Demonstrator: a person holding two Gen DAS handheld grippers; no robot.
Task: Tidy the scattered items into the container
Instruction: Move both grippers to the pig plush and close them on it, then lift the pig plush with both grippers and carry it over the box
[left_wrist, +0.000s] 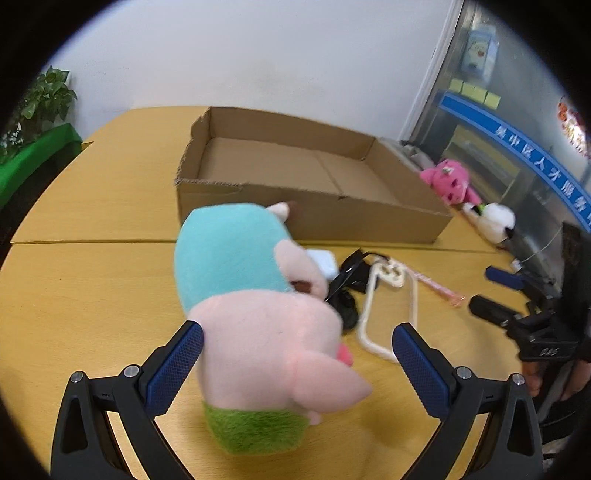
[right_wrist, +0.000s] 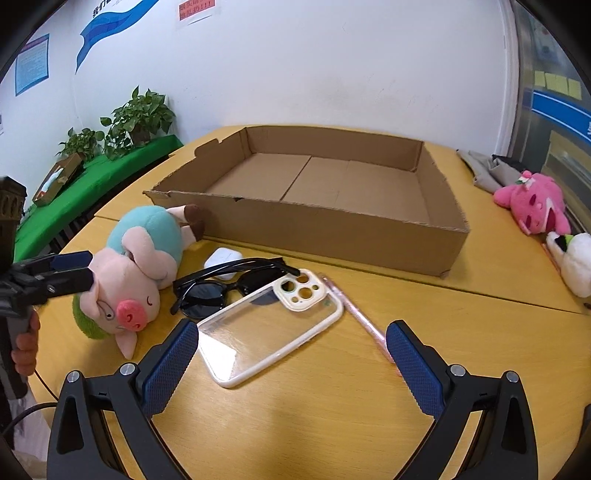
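1. Plush pig (right_wrist: 136, 273): lies on its side on the bench (right_wrist: 332, 406), just in front of the near wall of the cardboard box (right_wrist: 332, 236), feet toward the box, snout toward the cameras. Judged light, soft and compressible, not fragile; the fabric should grip well.
2. Hold point: the pink head or the teal body, squeezed across the width. The ear is too floppy to trust.
3. Left gripper (left_wrist: 297, 354): jaws open, straddling the pig's head; no squeeze evident.
4. Right gripper (right_wrist: 291, 354): jaws open and empty, above the clear phone case (right_wrist: 266, 332).
5. Other scattered items: black sunglasses (right_wrist: 221, 288), white earbud case (right_wrist: 221, 260), pink pen (right_wrist: 354, 314). All judged hard, slick and low-lying.
6. Box interior is bare.
7. Surface: smooth yellow wood, with a seam.
8. Room: white wall, potted plants (right_wrist: 136, 118) on a green ledge, a pink plush (right_wrist: 532, 203) and a white plush (right_wrist: 572, 258) at the far right.
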